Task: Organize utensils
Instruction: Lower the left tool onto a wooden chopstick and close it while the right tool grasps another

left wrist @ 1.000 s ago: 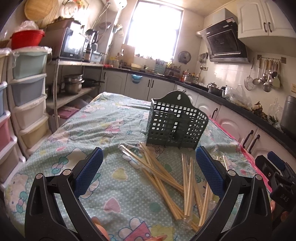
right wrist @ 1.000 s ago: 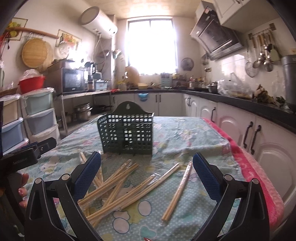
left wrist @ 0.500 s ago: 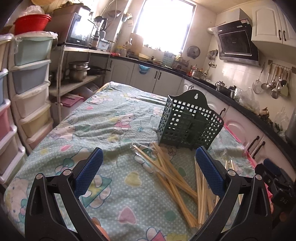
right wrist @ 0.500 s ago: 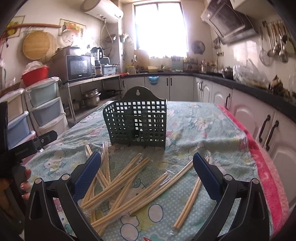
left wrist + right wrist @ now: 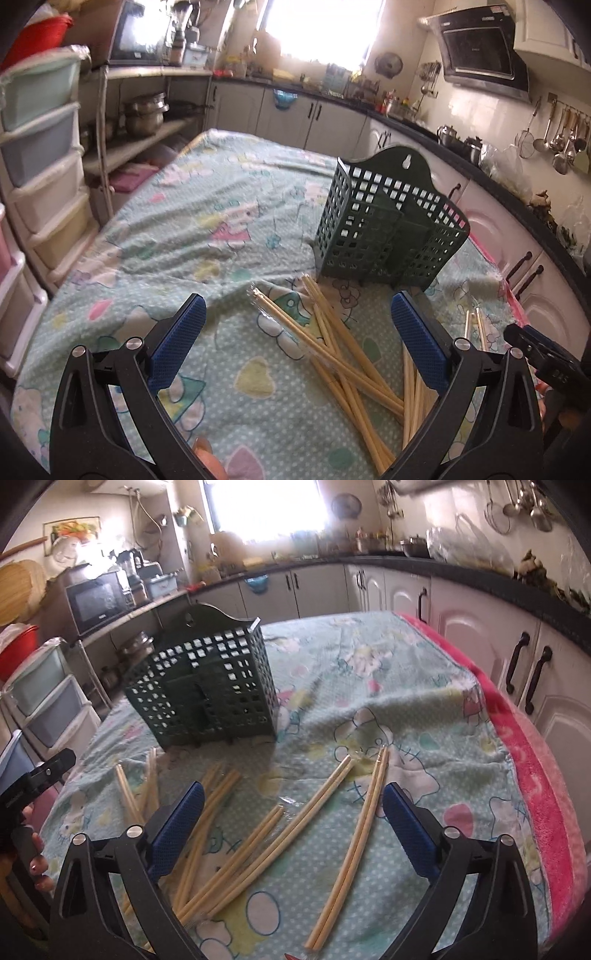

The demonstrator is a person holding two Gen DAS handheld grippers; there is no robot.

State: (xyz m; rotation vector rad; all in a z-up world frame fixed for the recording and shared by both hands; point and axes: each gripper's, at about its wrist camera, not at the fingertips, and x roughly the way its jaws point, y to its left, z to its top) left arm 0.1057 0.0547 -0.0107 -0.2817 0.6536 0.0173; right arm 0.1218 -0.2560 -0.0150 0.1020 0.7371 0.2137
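A dark green slotted utensil basket (image 5: pixel 388 236) (image 5: pixel 207 694) stands upright on the cartoon-print tablecloth (image 5: pixel 166 240). In front of it lie several pale wooden chopsticks (image 5: pixel 332 347) (image 5: pixel 258 842) in clear sleeves, crossed in a loose pile. One pair (image 5: pixel 354 834) lies apart to the right. My left gripper (image 5: pixel 297 314) hovers open above the pile's left part. My right gripper (image 5: pixel 293 794) hovers above the pile's right part. Its jaws are closing slightly, still wide, and the pads touch nothing. Each gripper shows at the edge of the other's view.
Stacked plastic drawers (image 5: pixel 40 147) and a metal shelf with pots (image 5: pixel 144 114) stand left of the table. White cabinets (image 5: pixel 517 646) under a dark counter run along the right. A pink towel edge (image 5: pixel 535 775) hangs over the table's right side.
Both grippers have tipped downward and come closer over the chopsticks. The basket now looks larger, and the right wrist view has rolled. Nothing on the table has moved.
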